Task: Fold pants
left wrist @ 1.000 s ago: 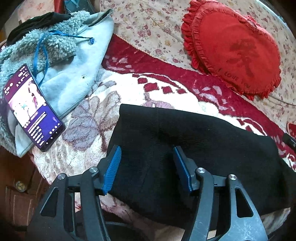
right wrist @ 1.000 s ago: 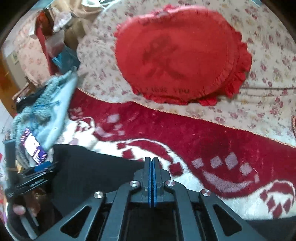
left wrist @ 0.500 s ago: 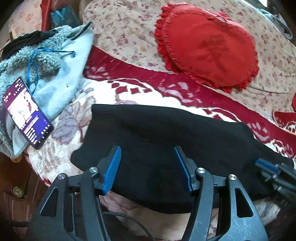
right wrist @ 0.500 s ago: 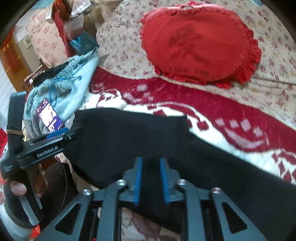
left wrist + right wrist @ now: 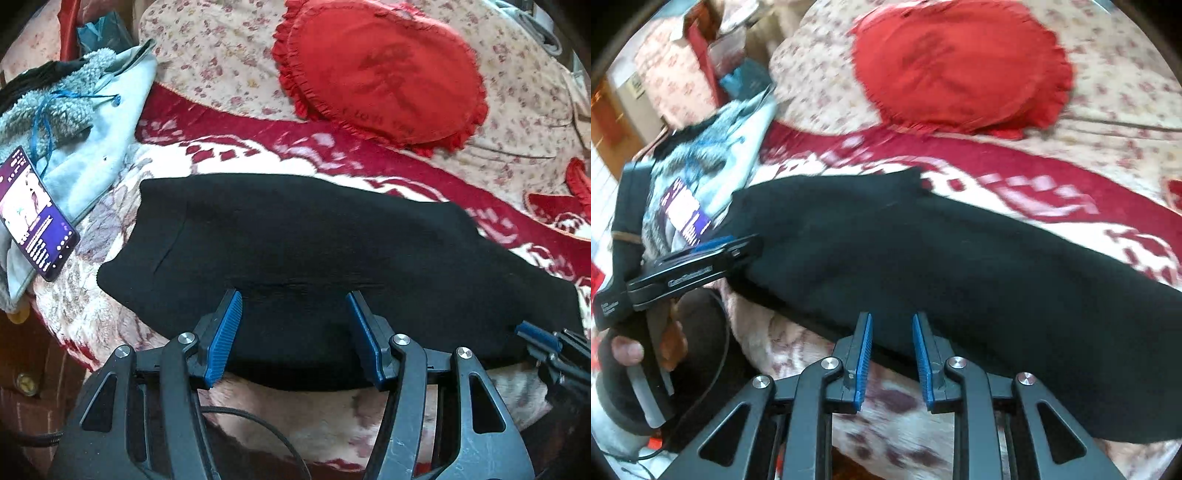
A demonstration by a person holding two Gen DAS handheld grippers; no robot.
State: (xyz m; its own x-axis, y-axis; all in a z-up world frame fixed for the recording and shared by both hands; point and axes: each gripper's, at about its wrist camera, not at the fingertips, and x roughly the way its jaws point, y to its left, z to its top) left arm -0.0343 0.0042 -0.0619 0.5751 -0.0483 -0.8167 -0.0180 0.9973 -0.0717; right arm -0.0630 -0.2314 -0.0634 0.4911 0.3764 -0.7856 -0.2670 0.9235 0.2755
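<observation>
Pants: your black pants [image 5: 314, 251] lie in a long flat strip across the red-and-white blanket [image 5: 332, 155], filling the middle of both views.
Left gripper: your left gripper [image 5: 293, 325] hovers at the pants' near edge, jaws spread wide, holding nothing.
Right gripper: your right gripper [image 5: 892, 349] sits at the near edge too, jaws parted, released.
Cushion: the red heart cushion [image 5: 380, 70] at 1 o'clock.
Phone: the lit phone [image 5: 31, 214] on the grey fleece jacket [image 5: 81, 122] at 9 o'clock.
</observation>
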